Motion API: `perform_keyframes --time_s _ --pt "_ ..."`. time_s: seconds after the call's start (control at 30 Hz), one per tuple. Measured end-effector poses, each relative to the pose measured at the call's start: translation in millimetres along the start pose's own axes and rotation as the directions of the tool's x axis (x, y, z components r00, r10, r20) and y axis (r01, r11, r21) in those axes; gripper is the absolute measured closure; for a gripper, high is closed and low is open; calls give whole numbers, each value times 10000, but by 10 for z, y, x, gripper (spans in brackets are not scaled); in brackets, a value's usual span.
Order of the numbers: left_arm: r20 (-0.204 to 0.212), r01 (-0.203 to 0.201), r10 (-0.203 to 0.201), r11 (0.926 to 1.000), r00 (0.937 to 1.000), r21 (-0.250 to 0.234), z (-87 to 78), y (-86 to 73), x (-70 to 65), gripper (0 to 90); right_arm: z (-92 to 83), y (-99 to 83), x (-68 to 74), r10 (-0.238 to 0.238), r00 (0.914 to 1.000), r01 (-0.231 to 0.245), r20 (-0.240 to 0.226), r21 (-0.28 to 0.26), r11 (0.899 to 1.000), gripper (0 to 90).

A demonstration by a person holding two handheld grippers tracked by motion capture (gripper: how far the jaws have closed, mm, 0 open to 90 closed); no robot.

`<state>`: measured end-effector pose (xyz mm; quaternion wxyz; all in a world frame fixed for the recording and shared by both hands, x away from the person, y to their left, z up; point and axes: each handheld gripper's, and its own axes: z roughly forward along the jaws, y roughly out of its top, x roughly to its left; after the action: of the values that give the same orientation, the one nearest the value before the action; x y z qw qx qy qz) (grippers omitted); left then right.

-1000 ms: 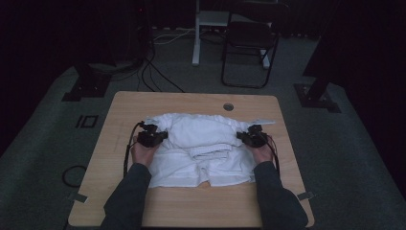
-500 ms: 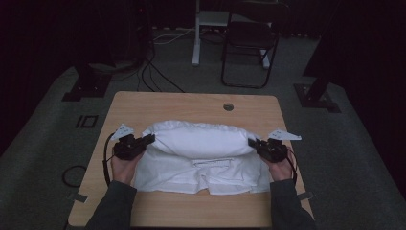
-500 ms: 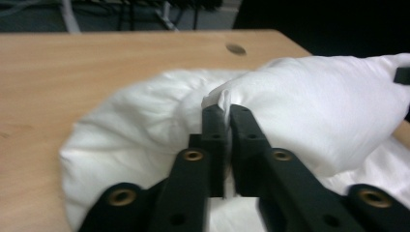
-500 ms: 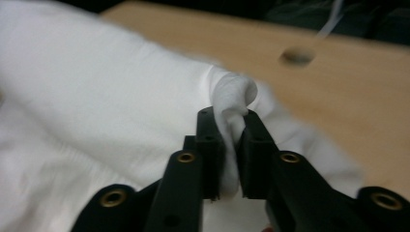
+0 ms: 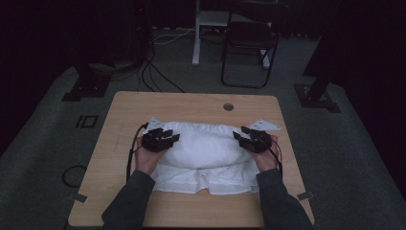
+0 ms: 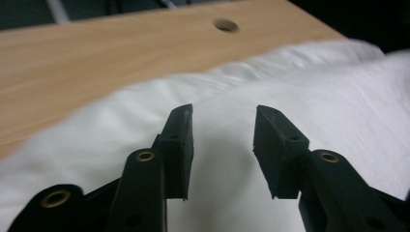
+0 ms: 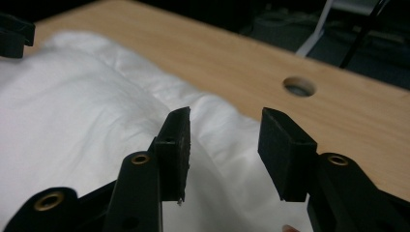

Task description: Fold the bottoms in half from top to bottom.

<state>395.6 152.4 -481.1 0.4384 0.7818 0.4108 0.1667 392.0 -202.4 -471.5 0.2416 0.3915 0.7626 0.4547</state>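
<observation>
A white garment (image 5: 206, 148) lies on the wooden table (image 5: 191, 103), its upper layer puffed up over the flat lower part. My left gripper (image 5: 173, 136) hovers at the cloth's left end and my right gripper (image 5: 239, 134) at its right end, both pointing inward. In the left gripper view the jaws (image 6: 222, 130) stand apart over the white cloth (image 6: 338, 96), nothing between them. It is the same in the right gripper view (image 7: 225, 135), above the cloth (image 7: 72, 111). Both pairs of jaws have just been opening.
A round cable hole (image 5: 228, 106) sits near the table's far edge. Beyond the table stand a dark chair (image 5: 249, 43) and a white desk leg (image 5: 196, 33), with cables (image 5: 158, 76) on the carpet. Bare wood lies around the garment.
Both grippers held the cloth's ends and pulled them outward; now they have come back inward, opened and let go. The upper layer lies puffed over the garment.
</observation>
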Motion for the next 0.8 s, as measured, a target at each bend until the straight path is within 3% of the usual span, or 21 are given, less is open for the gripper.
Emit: perform_keyframes --time_s 0.13,0.23,0.4,0.53,0.63,0.8 --pt "-14 -296 298 9973 9996 665 186 -93 -110 588 286 -64 95 -50 9997 19 249 1233 9924 612" --pt "110 -146 137 9959 9998 893 194 -227 -104 567 303 -288 177 206 9997 -220 102 1740 9845 628" --pt "-46 -86 93 9916 9999 1287 149 -430 -71 560 206 -487 237 403 9992 -393 -22 1749 9838 626" --pt "-430 -308 380 9869 9984 1582 147 -552 -64 552 154 -609 272 357 9994 -353 13 1901 9811 620" --pt "-622 -212 318 9861 9976 1651 172 -623 -54 551 185 -718 288 305 9995 -287 -47 2170 9757 612" --pt "-1004 -473 656 9835 9928 1749 236 -656 -76 551 271 -758 306 385 9992 -366 -41 2298 9725 607"
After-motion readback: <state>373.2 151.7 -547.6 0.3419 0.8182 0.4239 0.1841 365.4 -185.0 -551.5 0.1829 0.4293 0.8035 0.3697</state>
